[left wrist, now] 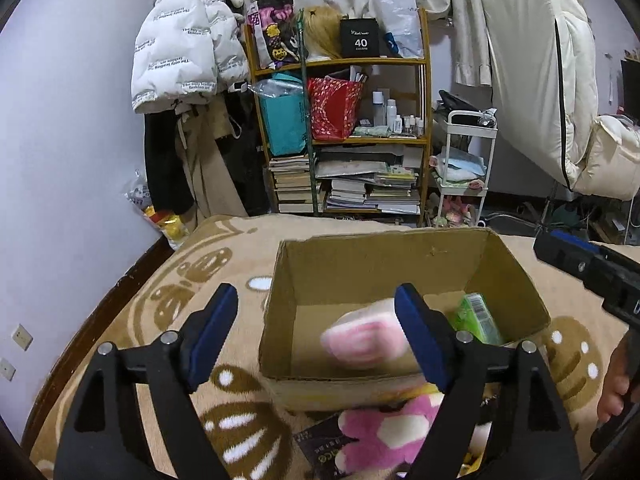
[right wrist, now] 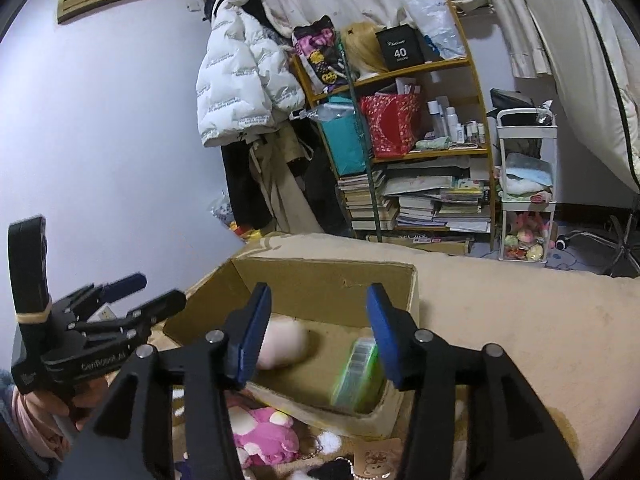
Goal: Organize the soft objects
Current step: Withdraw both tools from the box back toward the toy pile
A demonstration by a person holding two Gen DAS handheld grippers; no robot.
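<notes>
An open cardboard box [left wrist: 360, 268] [right wrist: 320, 280] sits on a tan patterned blanket. Inside it lie a blurred pink-and-white soft toy [left wrist: 360, 340] [right wrist: 282, 344] and a green packet [left wrist: 478, 318] [right wrist: 356, 376]. My left gripper [left wrist: 320, 328] is open and empty, above the box's near wall. My right gripper [right wrist: 320, 328] is open and empty, above the box. A pink plush with cream spots [left wrist: 384, 436] [right wrist: 264, 436] lies on the blanket in front of the box. The left gripper also shows in the right wrist view [right wrist: 132, 292], and the right one in the left wrist view [left wrist: 592, 268].
A wooden shelf [left wrist: 340, 120] with bags, bottles and stacked books stands behind the bed, next to a white puffer jacket [left wrist: 180, 40] and a white trolley [left wrist: 464, 168]. Small dark trinkets and cards [right wrist: 340, 464] lie near the pink plush. A wall [left wrist: 60, 120] is at left.
</notes>
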